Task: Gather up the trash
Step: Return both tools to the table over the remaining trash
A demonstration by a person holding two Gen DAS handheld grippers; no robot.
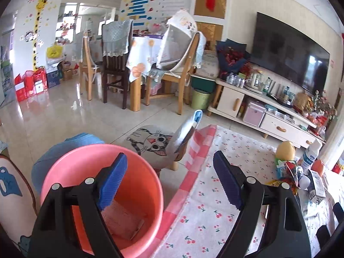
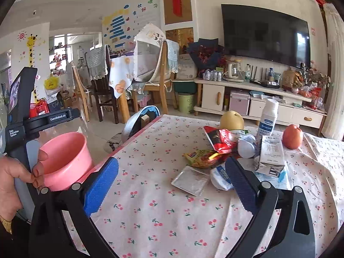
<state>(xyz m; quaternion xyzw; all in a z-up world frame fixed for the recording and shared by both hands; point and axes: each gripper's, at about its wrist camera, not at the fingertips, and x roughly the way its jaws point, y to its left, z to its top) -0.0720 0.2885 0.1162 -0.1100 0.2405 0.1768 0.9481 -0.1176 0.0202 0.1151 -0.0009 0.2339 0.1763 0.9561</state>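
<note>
A pink bucket (image 1: pixel 103 193) stands off the table's left edge with flat paper scraps (image 1: pixel 122 221) in its bottom. My left gripper (image 1: pixel 169 161) is open and empty, its left finger above the bucket's mouth. On the cherry-print tablecloth (image 2: pixel 150 204) lies a heap of trash: a red wrapper (image 2: pixel 221 142), a yellow-green snack packet (image 2: pixel 202 157), a clear square packet (image 2: pixel 191 179), a white cup (image 2: pixel 221 178) and a white carton (image 2: pixel 272 150). My right gripper (image 2: pixel 172 163) is open just short of the heap, with nothing between its fingers. The pink bucket (image 2: pixel 64 161) shows at the left.
A pear (image 2: pixel 232 120), a white spray bottle (image 2: pixel 267 118) and a red-orange fruit (image 2: pixel 292 136) stand behind the heap. A hand (image 2: pixel 15 172) holds the left device beside the bucket. A cat-print stool (image 1: pixel 150 144) and a chair back (image 2: pixel 139 120) stand past the table's far edge.
</note>
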